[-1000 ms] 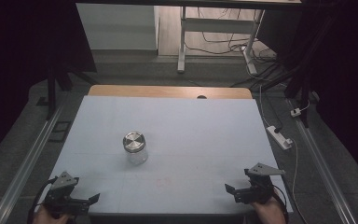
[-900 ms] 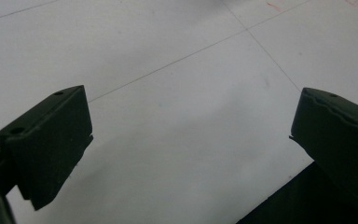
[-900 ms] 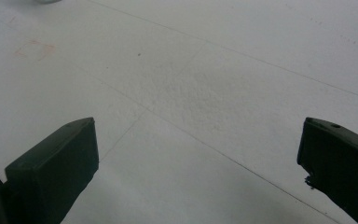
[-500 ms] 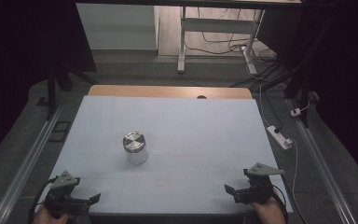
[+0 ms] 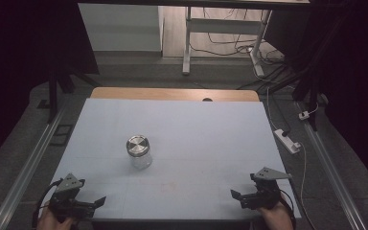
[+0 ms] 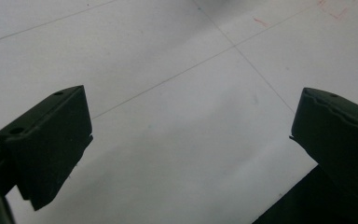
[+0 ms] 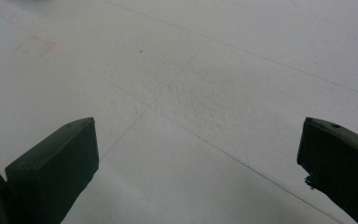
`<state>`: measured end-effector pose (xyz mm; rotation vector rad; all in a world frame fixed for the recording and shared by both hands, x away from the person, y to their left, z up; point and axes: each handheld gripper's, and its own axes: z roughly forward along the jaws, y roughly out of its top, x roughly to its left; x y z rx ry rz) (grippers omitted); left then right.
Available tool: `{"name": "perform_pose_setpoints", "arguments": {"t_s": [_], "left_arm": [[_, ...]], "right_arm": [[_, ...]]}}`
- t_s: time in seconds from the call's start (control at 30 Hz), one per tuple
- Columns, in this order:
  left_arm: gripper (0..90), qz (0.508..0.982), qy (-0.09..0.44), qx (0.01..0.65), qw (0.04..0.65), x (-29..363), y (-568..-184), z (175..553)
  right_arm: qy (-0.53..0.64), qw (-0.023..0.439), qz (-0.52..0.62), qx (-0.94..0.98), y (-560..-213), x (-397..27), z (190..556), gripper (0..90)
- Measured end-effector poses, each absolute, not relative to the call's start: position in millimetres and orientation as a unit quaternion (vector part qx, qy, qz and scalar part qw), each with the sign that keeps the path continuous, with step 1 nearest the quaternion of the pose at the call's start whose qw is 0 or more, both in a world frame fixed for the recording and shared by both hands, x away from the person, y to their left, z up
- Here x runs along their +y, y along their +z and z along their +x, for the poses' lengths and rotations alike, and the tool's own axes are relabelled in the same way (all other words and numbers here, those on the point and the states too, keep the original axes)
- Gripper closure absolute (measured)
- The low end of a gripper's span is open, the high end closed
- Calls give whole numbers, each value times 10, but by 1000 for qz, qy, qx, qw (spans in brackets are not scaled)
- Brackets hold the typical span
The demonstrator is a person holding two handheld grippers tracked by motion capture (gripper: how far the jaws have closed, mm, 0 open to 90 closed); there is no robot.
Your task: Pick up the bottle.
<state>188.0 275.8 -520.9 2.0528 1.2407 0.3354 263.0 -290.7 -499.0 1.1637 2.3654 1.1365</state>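
A clear glass jar [image 5: 139,154] with a silver metal lid stands upright left of centre on the pale blue table [image 5: 201,139]. My left gripper [image 5: 96,204] rests at the near left corner, held by a hand, its jaws pointing right toward the table's middle. In the left gripper view the jaws [image 6: 191,140] are spread wide over bare table with nothing between them. My right gripper [image 5: 238,197] sits at the near right corner, jaws pointing left. In the right gripper view it [image 7: 200,158] is likewise open over bare table. Both are well short of the jar.
A wooden strip [image 5: 172,94] borders the table's far edge. Metal rails run along the floor at the left [image 5: 24,172] and right [image 5: 333,177]. A white power strip [image 5: 287,140] and cables lie on the floor to the right. A faint red mark [image 5: 167,188] sits near the front middle.
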Motion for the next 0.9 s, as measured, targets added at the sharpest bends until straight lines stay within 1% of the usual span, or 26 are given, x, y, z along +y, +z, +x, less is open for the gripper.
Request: {"name": "perform_pose_setpoints", "arguments": {"t_s": [0.9], "left_arm": [[0,797,148,453,371,2623,-5130,2109]], "right_arm": [[392,128,398,820,-4995,-2905,2645,0]]}}
